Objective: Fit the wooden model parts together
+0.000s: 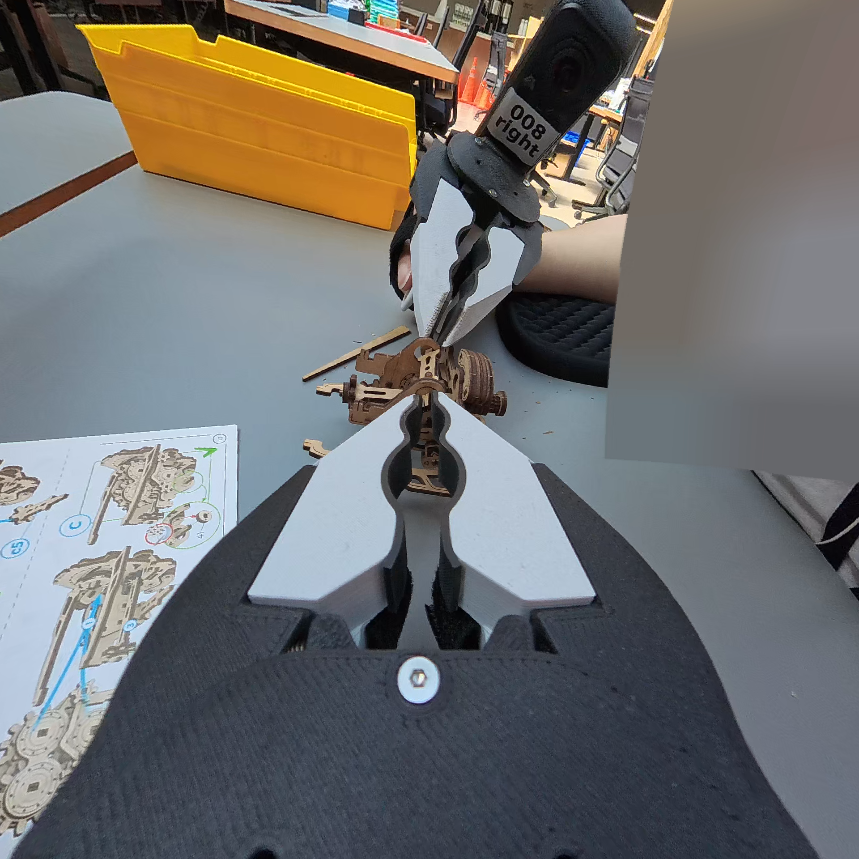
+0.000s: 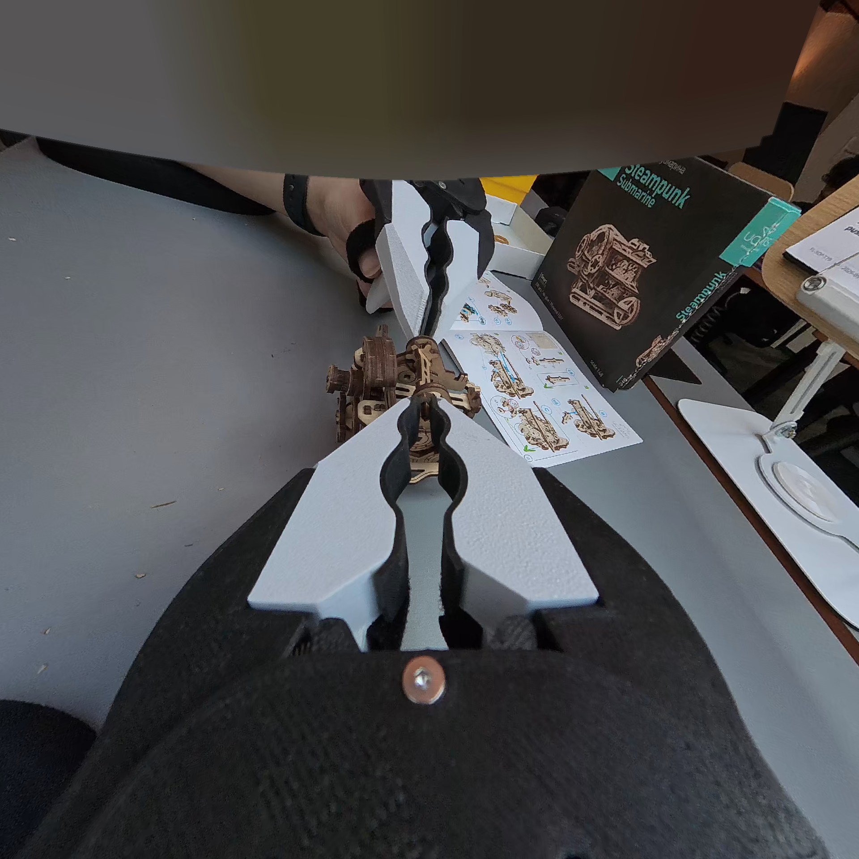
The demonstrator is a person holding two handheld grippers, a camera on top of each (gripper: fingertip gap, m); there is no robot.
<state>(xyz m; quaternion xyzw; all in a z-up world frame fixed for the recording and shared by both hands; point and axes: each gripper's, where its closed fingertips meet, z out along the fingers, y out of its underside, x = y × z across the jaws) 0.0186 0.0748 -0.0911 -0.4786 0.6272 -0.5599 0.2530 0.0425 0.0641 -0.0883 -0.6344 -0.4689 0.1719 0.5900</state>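
Clamped by the left gripper (image 1: pixel 426 395) on its near side: wooden model (image 1: pixel 420 386), standing on the grey surface (image 1: pixel 186 297). Pinched from the far side by the right gripper (image 1: pixel 437 337), jaws together on a top ring. Beside it, loose wooden strip (image 1: pixel 355 353) and printed instruction sheet (image 1: pixel 116 534). Behind, nested yellow bins (image 1: pixel 260 125), contents hidden. Upright at right, dark lettered kit box (image 2: pixel 650 274) picturing a model; behind it, open white box (image 2: pixel 516 246) holding something small, unclear.
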